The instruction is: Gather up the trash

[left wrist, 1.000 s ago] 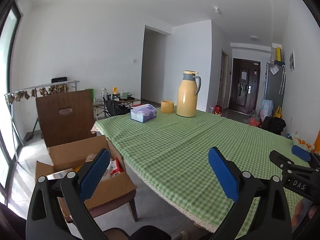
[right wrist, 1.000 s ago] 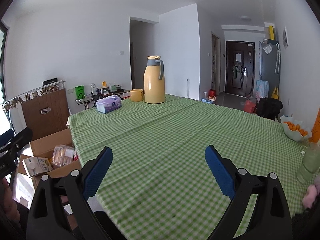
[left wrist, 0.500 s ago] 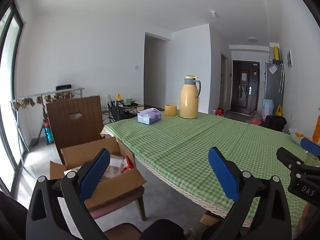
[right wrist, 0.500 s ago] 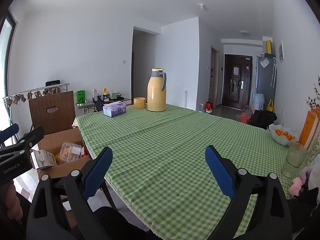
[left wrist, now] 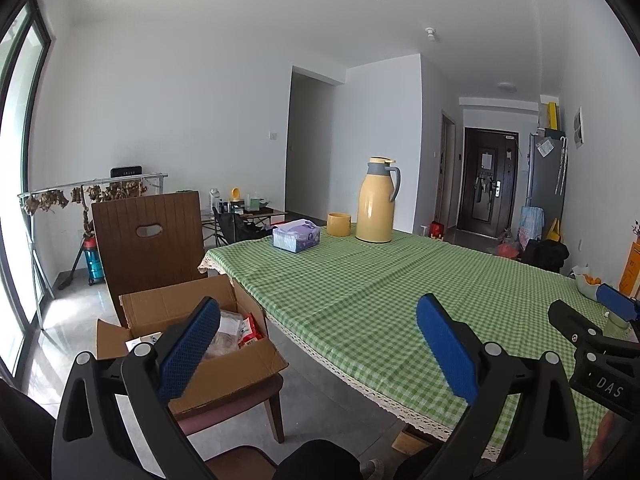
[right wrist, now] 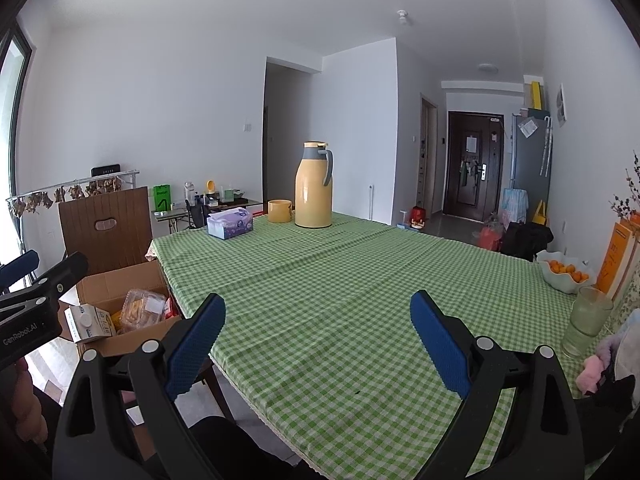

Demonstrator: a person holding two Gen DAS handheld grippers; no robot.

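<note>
An open cardboard box [left wrist: 224, 372] [right wrist: 120, 280] rests on a brown chair [left wrist: 148, 240] beside the table's left edge. Inside lie a clear plastic tray [right wrist: 142, 310], a small white carton [right wrist: 88, 322] and red wrappers [left wrist: 250, 330]. My left gripper [left wrist: 318, 350] hangs open and empty over the floor gap between box and table. Above the near part of the green checked tablecloth [right wrist: 360, 280], my right gripper [right wrist: 316, 346] is open and empty too.
A yellow thermos jug [right wrist: 314, 186], a yellow mug [right wrist: 279, 211] and a tissue box [right wrist: 230, 222] stand at the table's far end. A bowl of oranges [right wrist: 564, 274] and a glass [right wrist: 588, 316] sit at the right edge. A drying rack [left wrist: 88, 192] lines the left wall.
Both grippers have drawn back from the table and risen slightly, so more floor and the table's near edge show. Both stayed open and empty.
</note>
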